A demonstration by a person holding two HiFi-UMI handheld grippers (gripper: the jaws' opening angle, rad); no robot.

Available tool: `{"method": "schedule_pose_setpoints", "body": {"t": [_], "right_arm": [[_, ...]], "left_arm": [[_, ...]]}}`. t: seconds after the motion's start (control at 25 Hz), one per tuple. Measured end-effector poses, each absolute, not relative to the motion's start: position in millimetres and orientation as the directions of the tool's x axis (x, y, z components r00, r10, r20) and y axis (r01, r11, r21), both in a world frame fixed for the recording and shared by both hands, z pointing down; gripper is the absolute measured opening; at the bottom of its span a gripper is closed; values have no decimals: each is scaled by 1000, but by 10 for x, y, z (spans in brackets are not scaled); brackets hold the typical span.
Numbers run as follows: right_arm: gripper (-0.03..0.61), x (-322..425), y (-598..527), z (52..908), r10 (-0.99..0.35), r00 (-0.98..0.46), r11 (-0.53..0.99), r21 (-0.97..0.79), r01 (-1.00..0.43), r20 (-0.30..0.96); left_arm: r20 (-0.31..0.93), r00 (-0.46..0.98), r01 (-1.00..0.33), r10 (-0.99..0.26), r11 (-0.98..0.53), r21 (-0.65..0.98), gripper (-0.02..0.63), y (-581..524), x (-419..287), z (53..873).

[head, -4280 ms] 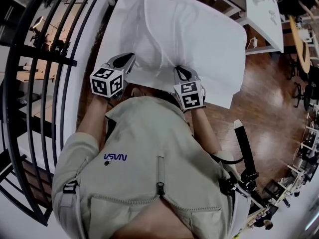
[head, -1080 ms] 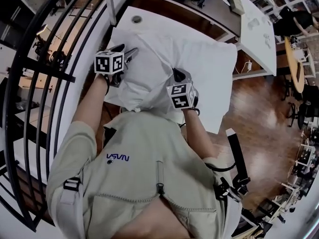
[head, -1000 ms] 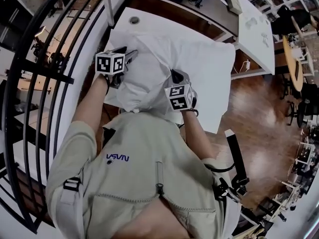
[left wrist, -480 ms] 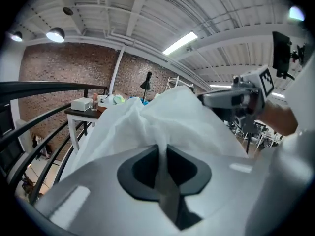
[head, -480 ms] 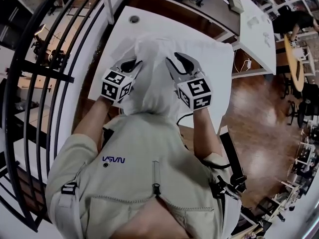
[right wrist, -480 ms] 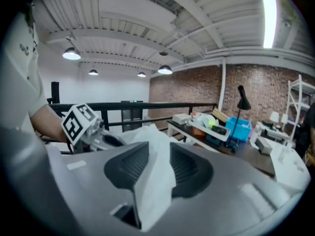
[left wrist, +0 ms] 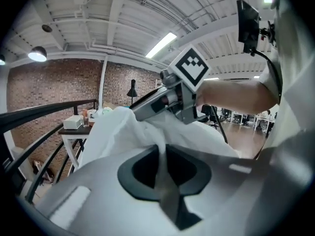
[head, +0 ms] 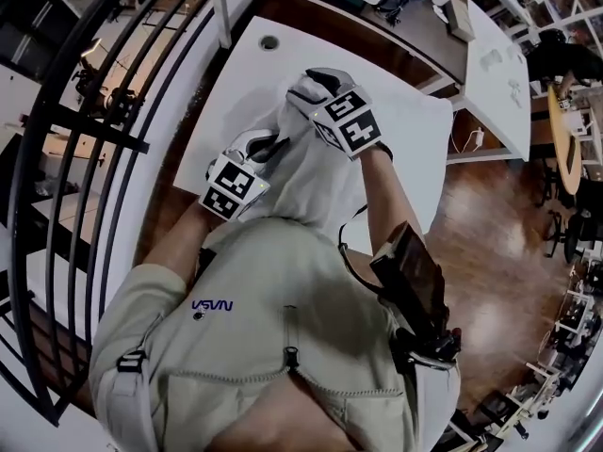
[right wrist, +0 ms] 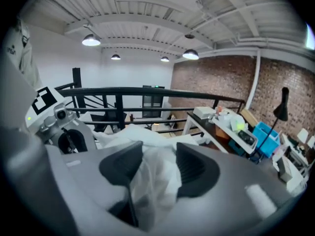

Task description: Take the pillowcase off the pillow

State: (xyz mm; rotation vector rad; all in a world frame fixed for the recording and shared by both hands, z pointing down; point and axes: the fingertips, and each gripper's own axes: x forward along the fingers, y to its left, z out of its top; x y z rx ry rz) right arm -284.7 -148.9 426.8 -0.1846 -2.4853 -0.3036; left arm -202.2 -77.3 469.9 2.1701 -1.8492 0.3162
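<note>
The left gripper (left wrist: 161, 154) has just been closing, and its fingers are now pinched on a thin fold of the white pillowcase (head: 316, 182). It sits low at the near left side of the bundle, close to the person's chest.

Between the two grippers, the pillowcase is gathered into a raised, crumpled hump above the white bench (head: 240, 83). Cover and pillow are both white, so I cannot say where one ends and the other begins, or how much pillow is left inside.

The right gripper (right wrist: 158, 167) is higher and further out, at the top of the hump. Its fingers have just been opening and stand wide apart. Loose fabric lies between them, but the pads do not appear to press on it.

This looks like the regrip stage of stripping the cover: one side holds while the other lets go. The next move probably calls for the right fingers to take a fresh bite of cloth, then pull it away while the left keeps its hold.
</note>
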Motion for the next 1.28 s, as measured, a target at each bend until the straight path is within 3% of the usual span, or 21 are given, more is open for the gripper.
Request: {"method": "schedule_pose_setpoints", "body": {"t": [0.04, 0.08, 0.4, 0.6, 0.76, 0.92, 1.08, 1.28], "right_arm": [[151, -2866, -1509, 4305, 62, -790, 966, 162, 201, 610], [12, -2882, -1543, 4320, 50, -788, 969, 161, 188, 614], [11, -2833, -2204, 4300, -218, -782, 959, 277, -60, 584], [11, -2283, -2769, 4523, -386, -683, 922, 285, -263, 619], [11, -2051, -2836, 4770, -424, -647, 905, 262, -337, 634], [14, -2170, -2693, 4859, -424, -672, 904, 335, -267, 608], [80, -2105, -2617, 4701, -378, -728, 926, 239, -294, 572], [103, -1788, -2214, 4373, -375, -787, 924, 130, -359, 490]], "left_arm": [[338, 160, -987, -927, -149, 58, 37, -763, -2015, 4688], [337, 160, -987, -928, -151, 53, 37, -752, -2011, 4676], [281, 149, -987, -948, -162, -22, 35, -600, -1908, 4398], [225, 48, -993, -973, -23, 112, 35, -495, -2384, 4373], [264, -10, -979, -964, 63, 193, 38, -654, -2793, 4690], [307, -60, -969, -950, 129, 211, 52, -956, -2987, 4998], [337, -125, -973, -933, 182, 144, 142, -972, -3144, 5052], [302, -153, -964, -941, 210, 165, 152, -638, -3188, 4901]]}}
